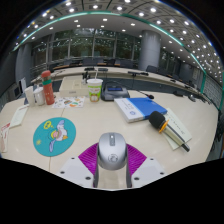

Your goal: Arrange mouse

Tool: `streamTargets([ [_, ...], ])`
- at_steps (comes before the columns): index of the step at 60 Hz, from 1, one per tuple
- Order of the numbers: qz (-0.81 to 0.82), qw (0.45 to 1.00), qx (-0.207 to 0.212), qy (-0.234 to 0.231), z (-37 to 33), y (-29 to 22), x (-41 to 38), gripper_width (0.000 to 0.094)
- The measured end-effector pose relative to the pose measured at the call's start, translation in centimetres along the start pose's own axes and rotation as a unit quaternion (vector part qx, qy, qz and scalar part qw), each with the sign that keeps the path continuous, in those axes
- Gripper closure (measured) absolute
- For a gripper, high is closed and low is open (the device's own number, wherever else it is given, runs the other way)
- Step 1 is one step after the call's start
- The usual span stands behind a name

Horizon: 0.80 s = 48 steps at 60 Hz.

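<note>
A grey computer mouse [112, 152] sits between my two fingers, with the magenta pads [88, 157] pressing on its left and right sides. My gripper [112, 146] is shut on it and holds it over the near part of the beige table [100, 118]. A round teal mouse mat [54, 135] with a cartoon print lies on the table ahead of the fingers and to the left, with nothing on it.
A blue book [147, 107] and a yellow-and-black tool [160, 122] lie ahead to the right. A green-banded cup [94, 89], a dark box [115, 92] and an orange bottle [46, 88] stand farther back. Papers lie at the left.
</note>
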<state>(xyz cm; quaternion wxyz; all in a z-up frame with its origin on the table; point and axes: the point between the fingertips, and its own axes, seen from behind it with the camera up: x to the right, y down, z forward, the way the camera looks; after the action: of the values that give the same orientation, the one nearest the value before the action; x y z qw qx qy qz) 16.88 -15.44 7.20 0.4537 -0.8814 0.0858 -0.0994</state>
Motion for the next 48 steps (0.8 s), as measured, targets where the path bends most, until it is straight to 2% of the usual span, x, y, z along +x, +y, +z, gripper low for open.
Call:
streamTargets([
  [11,0.003,0.997,0.071,-0.034,-2.1,-10.4,-6.8,0.0563],
  [17,-0.011,0.995,0.076,-0.068,-0.6,-12.4,-12.5,0.0565],
  [21,-0.015,0.994,0.064,-0.09,1.2,-11.3,-16.4,0.0566],
  [26,-0.019,0.993,0.029,-0.109,4.1,-9.1,-20.1,0.0565],
  [34,-0.033,0.992,-0.025,-0.118,7.5,-4.1,-23.8,0.0565],
  [39,-0.038,0.99,-0.04,-0.127,8.7,-2.0,-25.4,0.0559],
  [48,-0.043,0.989,-0.064,-0.127,9.9,0.4,-25.8,0.0431],
])
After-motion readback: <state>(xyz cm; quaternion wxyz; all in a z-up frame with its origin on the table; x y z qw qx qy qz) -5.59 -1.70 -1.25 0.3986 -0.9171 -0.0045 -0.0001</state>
